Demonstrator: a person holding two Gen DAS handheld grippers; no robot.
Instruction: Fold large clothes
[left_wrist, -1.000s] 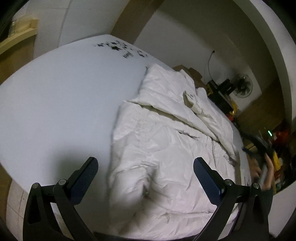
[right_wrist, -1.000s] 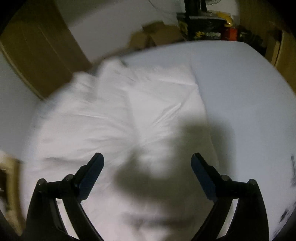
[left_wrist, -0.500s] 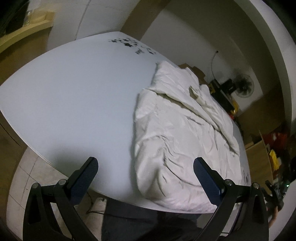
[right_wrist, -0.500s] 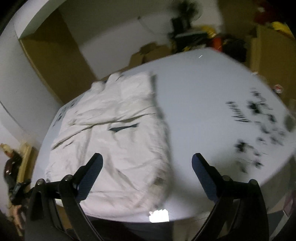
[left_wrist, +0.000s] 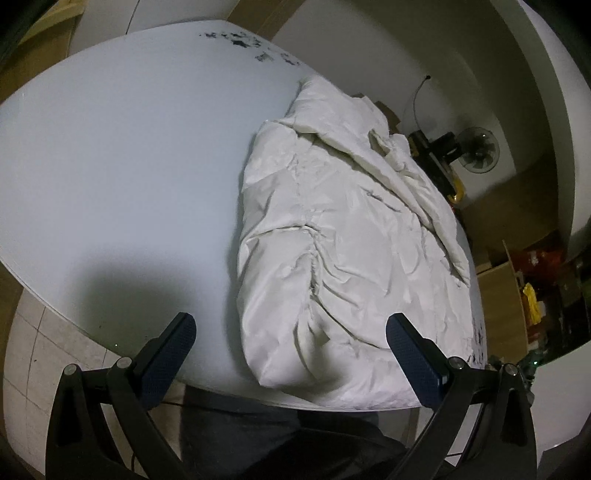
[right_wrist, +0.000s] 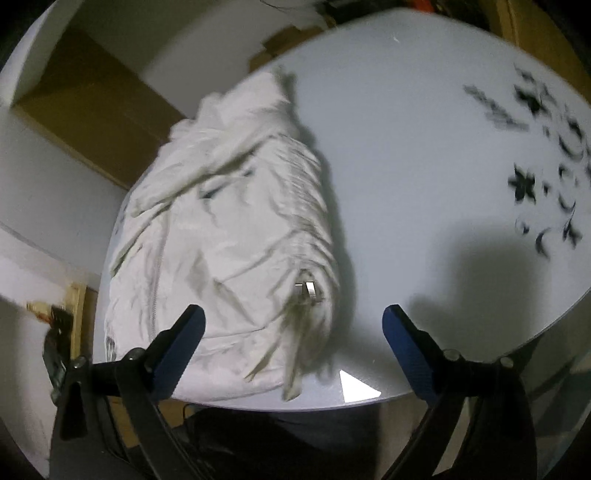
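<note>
A bulky white padded jacket (left_wrist: 351, 236) lies crumpled lengthwise on the right part of a white table (left_wrist: 129, 155). In the right wrist view the same jacket (right_wrist: 229, 236) fills the table's left side, with a metal toggle (right_wrist: 308, 290) at its near hem. My left gripper (left_wrist: 291, 336) stands open above the near table edge, its fingers apart on either side of the jacket's near end and touching nothing. My right gripper (right_wrist: 293, 328) is open too, held back over the near edge, empty.
Black leaf prints mark the table (right_wrist: 406, 147) on its right side and the far corner (left_wrist: 251, 40). A fan (left_wrist: 480, 155) and cardboard boxes (left_wrist: 506, 291) stand beyond the table on the right. A person's dark trousers (left_wrist: 258, 439) show below the near edge.
Both grippers have pulled back and up from the jacket toward the near table edge. The jacket has been released and lies more bunched up along the table.
</note>
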